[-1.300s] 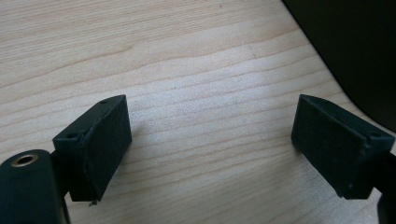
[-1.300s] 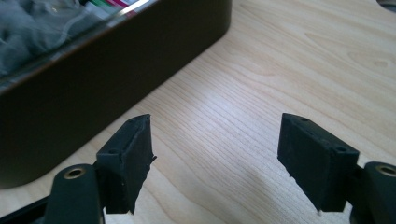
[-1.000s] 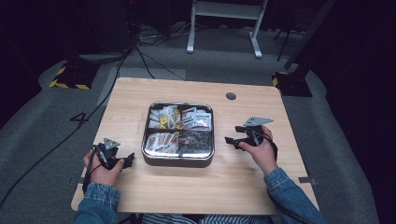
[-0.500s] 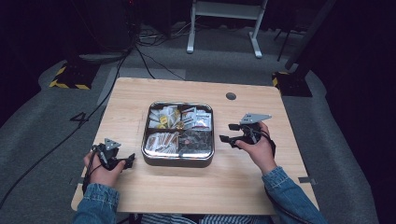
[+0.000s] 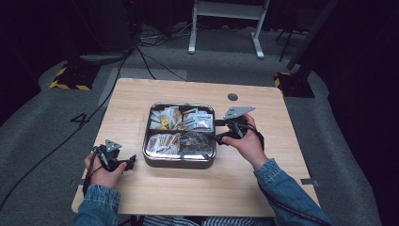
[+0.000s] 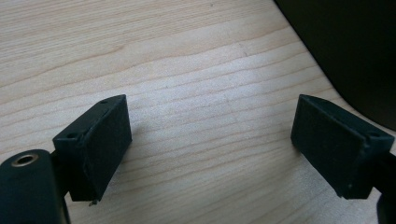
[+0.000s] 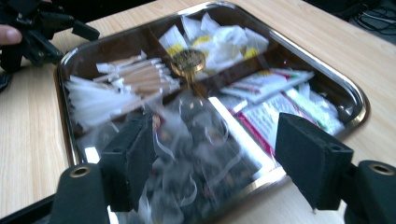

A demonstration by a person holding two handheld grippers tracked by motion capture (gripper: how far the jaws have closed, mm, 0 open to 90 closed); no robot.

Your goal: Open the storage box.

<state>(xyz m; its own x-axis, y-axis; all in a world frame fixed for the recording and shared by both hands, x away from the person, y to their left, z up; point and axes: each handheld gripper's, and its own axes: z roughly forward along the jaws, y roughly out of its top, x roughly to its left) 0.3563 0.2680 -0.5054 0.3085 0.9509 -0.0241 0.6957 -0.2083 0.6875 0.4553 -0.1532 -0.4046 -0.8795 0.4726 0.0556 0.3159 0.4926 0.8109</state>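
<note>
Altogether one four-compartment tray [image 5: 179,160] sits between two grippers, left [image 5: 132,160] and right [image 5: 217,131], jaws wide, empty.

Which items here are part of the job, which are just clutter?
In play:
- right gripper, open, at the tray's right edge
- metal compartment tray
- clear-wrapped dark pieces, nearest its jaws

Lying about:
- left gripper, open over bare wooden table
- white sachets
- paper-wrapped sticks
- floor cables
</note>
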